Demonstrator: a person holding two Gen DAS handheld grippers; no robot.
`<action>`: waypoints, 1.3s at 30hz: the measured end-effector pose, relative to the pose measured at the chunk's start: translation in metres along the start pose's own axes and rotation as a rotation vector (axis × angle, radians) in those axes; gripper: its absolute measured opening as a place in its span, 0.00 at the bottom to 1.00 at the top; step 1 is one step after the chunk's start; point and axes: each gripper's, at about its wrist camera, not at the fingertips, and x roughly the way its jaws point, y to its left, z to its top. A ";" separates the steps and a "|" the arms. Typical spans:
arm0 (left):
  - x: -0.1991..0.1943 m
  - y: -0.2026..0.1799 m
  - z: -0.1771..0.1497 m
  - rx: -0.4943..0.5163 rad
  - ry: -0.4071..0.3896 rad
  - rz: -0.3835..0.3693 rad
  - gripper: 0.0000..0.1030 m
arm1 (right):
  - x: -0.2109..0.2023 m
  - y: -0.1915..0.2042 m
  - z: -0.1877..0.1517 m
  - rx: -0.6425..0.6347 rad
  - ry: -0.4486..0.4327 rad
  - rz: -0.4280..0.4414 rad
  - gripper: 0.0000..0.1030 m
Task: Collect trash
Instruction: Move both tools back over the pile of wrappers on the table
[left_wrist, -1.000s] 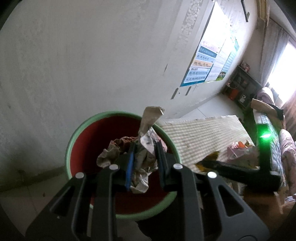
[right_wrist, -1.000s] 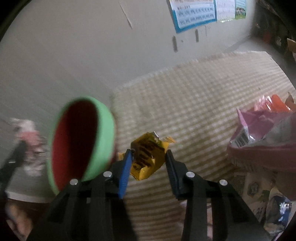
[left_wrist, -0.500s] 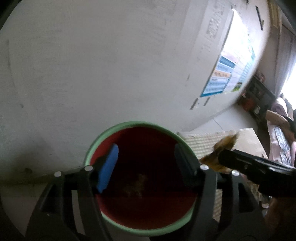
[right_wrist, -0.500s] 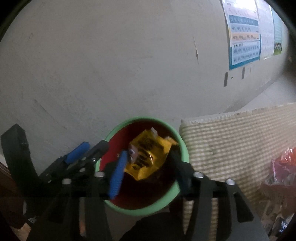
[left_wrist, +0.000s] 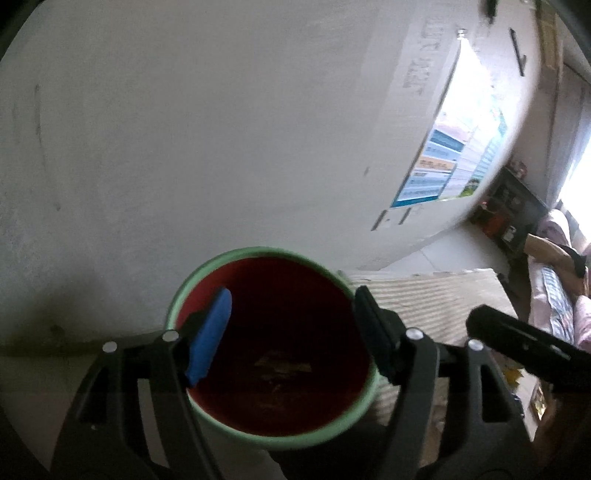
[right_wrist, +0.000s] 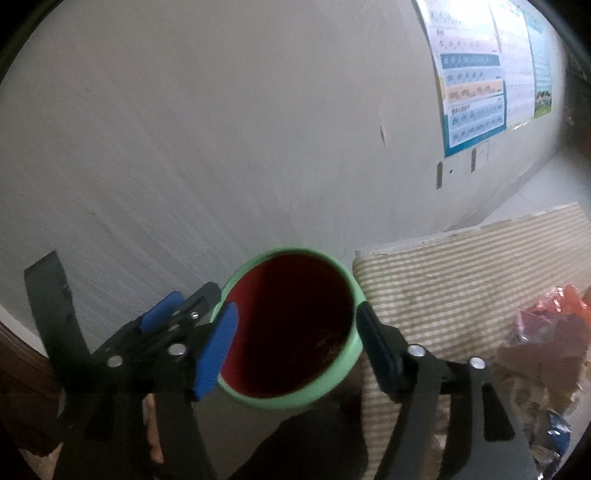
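A pale plaster wall (left_wrist: 184, 129) fills most of both wrist views, scuffed with a few dark marks. At its foot stands the trash bin (left_wrist: 273, 435) — green rim, red inside — with dim scraps of trash (left_wrist: 282, 365) lying at its dark bottom. The left gripper (left_wrist: 291, 332) hovers over the bin's mouth with its fingers spread wide and nothing between them; its blue pad (left_wrist: 210, 336) sits over the left rim. In the right wrist view the left gripper (right_wrist: 173, 314) shows just beside the bin's left edge, and the right gripper (right_wrist: 295, 339) is likewise over the bin (right_wrist: 321, 384), fingers wide apart and empty, straddling the opening.

Just right of the bin lies a checked beige mat (right_wrist: 461, 288) on a raised surface, touching or nearly touching the bin's side. Farther right on the mat sits a blurred heap of pink and orange wrappers (right_wrist: 550, 325). Up on the wall hangs a blue-bordered poster (right_wrist: 476, 85), with small grey plates on the wall below it. In the left wrist view the far right holds a dark shelf unit (left_wrist: 513, 206), pink bedding (left_wrist: 554, 291) and a bright window (left_wrist: 576, 173).
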 end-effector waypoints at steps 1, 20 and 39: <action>-0.005 -0.007 -0.001 0.010 0.000 -0.014 0.65 | -0.008 -0.003 -0.004 0.009 -0.009 -0.004 0.65; 0.003 -0.201 -0.076 0.459 0.118 -0.379 0.71 | -0.160 -0.133 -0.159 0.277 -0.098 -0.418 0.65; 0.091 -0.268 -0.096 0.550 0.250 -0.357 0.03 | -0.191 -0.166 -0.195 0.376 -0.112 -0.432 0.65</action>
